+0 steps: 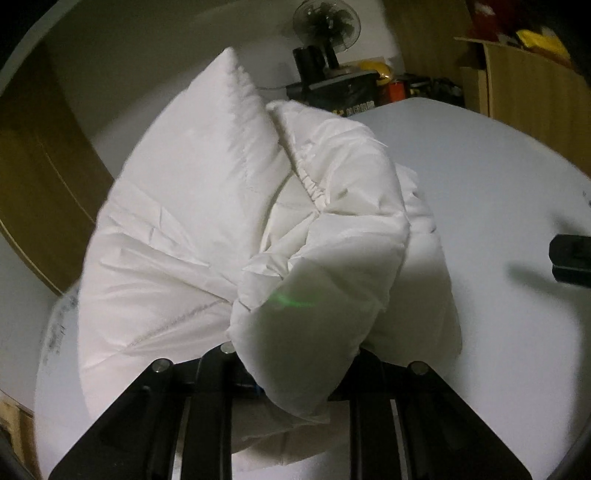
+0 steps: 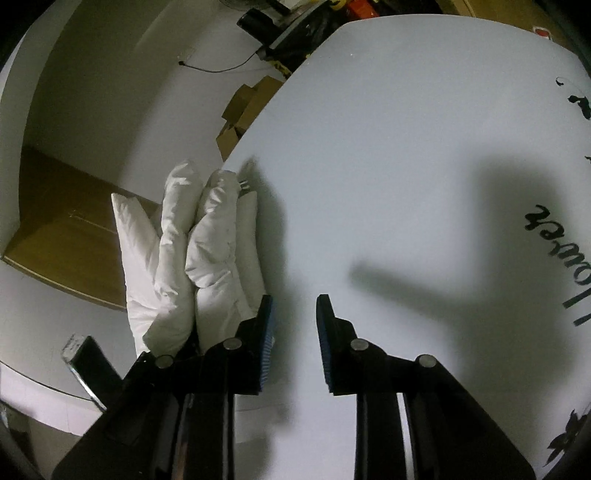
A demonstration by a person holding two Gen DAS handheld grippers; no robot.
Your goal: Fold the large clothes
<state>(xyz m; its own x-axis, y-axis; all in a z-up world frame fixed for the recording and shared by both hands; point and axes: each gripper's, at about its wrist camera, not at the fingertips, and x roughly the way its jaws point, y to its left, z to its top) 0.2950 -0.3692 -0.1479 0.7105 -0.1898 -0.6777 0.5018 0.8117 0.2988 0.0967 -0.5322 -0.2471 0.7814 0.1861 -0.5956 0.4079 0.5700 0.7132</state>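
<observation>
A white puffy padded jacket (image 1: 207,229) lies bunched at the left edge of the white table (image 1: 480,177). In the left wrist view a thick fold of it drapes over my left gripper (image 1: 291,354) and hides the fingertips, which are closed on it. In the right wrist view the jacket (image 2: 207,258) sits folded in puffy rolls at the table's left edge. My right gripper (image 2: 294,314) is open and empty just right of it, above the bare table (image 2: 406,166). The right gripper also shows at the right edge of the left wrist view (image 1: 572,262).
A black fan (image 1: 327,29) on a dark box stands behind the table. Cardboard boxes (image 2: 243,110) lie on the floor beyond the table's edge. Wooden panels (image 1: 535,85) stand at the back right. Black lettering (image 2: 550,218) marks the table's right side.
</observation>
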